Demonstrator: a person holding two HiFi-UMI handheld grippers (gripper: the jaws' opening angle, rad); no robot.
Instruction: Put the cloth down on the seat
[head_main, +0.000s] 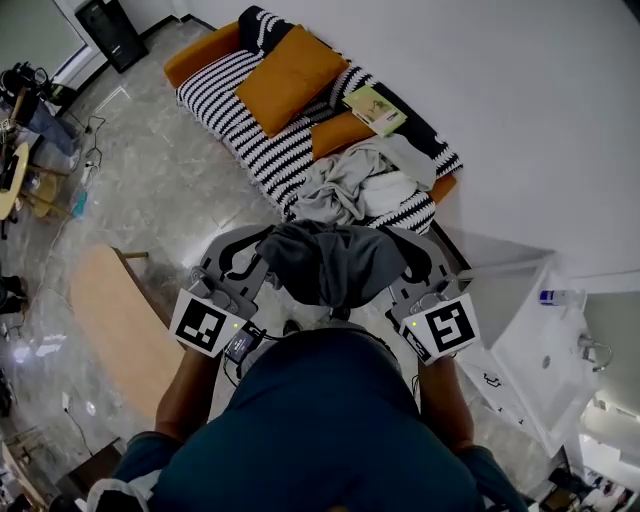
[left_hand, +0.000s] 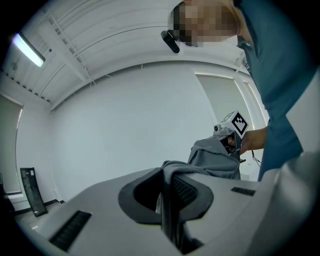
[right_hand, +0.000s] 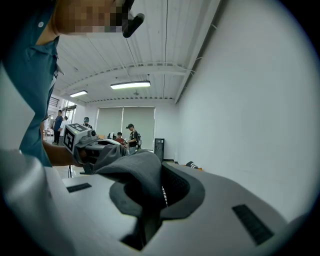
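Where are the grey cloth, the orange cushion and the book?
grey cloth (head_main: 325, 262), head view, middle of the bundle
orange cushion (head_main: 292, 76), head view, centre of top face
book (head_main: 375, 108), head view, its cover

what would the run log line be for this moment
left gripper: shut on cloth | right gripper: shut on cloth | cloth: airborne, not yet on sofa

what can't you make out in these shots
- Head view: the cloth covers the tips of the left gripper and the right gripper.
- Head view: a clothes pile hides part of the sofa seat.
- Head view: the print on the book is too small to read.
- Left gripper view: the sofa is out of frame.
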